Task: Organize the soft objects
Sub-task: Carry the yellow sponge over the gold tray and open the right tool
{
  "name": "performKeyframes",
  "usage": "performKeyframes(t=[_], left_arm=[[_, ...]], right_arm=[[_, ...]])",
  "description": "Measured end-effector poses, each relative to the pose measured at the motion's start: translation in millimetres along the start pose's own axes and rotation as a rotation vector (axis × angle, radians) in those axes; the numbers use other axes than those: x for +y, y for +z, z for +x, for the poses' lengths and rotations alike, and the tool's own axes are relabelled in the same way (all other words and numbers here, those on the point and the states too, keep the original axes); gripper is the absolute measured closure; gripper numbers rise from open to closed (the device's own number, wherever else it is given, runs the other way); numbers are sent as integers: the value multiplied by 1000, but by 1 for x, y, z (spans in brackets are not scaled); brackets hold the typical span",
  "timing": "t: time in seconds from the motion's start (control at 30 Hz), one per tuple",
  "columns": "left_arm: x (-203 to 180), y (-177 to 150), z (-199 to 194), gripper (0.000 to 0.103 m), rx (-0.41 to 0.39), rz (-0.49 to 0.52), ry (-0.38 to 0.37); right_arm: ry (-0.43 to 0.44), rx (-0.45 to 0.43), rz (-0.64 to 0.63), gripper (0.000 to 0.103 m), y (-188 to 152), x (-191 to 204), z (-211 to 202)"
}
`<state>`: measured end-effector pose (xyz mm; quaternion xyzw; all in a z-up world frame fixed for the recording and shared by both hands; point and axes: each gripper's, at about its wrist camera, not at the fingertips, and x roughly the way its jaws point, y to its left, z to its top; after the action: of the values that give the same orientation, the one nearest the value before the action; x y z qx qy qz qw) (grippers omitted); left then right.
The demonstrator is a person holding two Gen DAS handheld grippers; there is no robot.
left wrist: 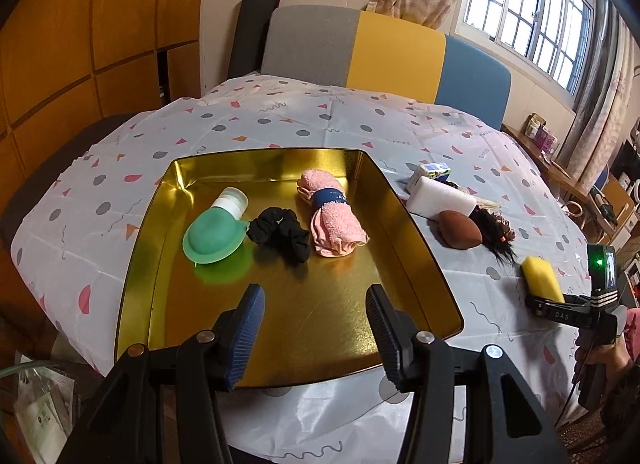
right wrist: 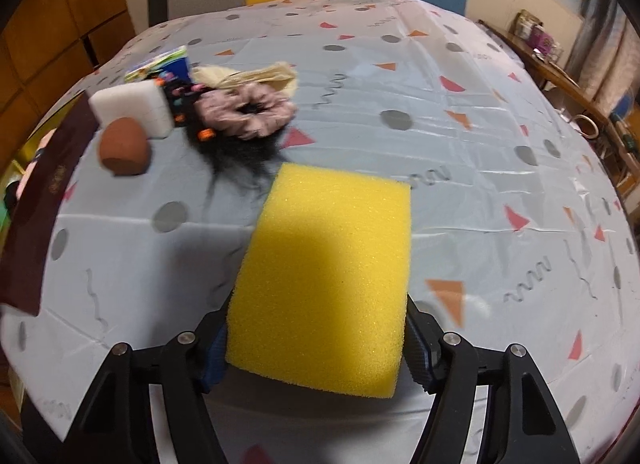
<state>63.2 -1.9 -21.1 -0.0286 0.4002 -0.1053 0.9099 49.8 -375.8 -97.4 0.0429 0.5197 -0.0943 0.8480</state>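
Covering the desk [left wrist: 280,112] is a pale cloth dotted with grey circles and coloured triangles, and on it sits a gold tray [left wrist: 416,248] that already holds three soft things: a rolled pink towel [left wrist: 334,220], a green silicone bottle [left wrist: 212,238] and a black scrunchie [left wrist: 280,234]. By that count the sorting looks partly done. Left outside, just beside the tray's right wall, lie a white foam block [left wrist: 440,196], a brown makeup sponge [left wrist: 460,229], a dark tuft of hair with a patterned scrunchie [right wrist: 248,114], and a small carton [left wrist: 434,172]. The yellow sponge [right wrist: 324,284] is clamped between the pads of the right gripper [right wrist: 320,340], off to the right of the tray. The left gripper [left wrist: 316,328] hangs over the tray's near edge with its jaws apart and nothing between them. Only the left wrist view shows the tray's contents and the right gripper from outside; only the right wrist view shows the sponge's grip up close and the scrunchie's pattern clearly.
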Motion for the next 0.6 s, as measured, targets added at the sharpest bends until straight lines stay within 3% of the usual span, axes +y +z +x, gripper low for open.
performKeyframes(t=[0.33, 0.6], left_arm=[[13, -9, -1, 50, 14, -33, -5], [27, -13, 0, 50, 16, -70, 8]], right_arm=[[78, -2, -47, 33, -7, 49, -5], [219, -45, -39, 33, 1, 83, -27]])
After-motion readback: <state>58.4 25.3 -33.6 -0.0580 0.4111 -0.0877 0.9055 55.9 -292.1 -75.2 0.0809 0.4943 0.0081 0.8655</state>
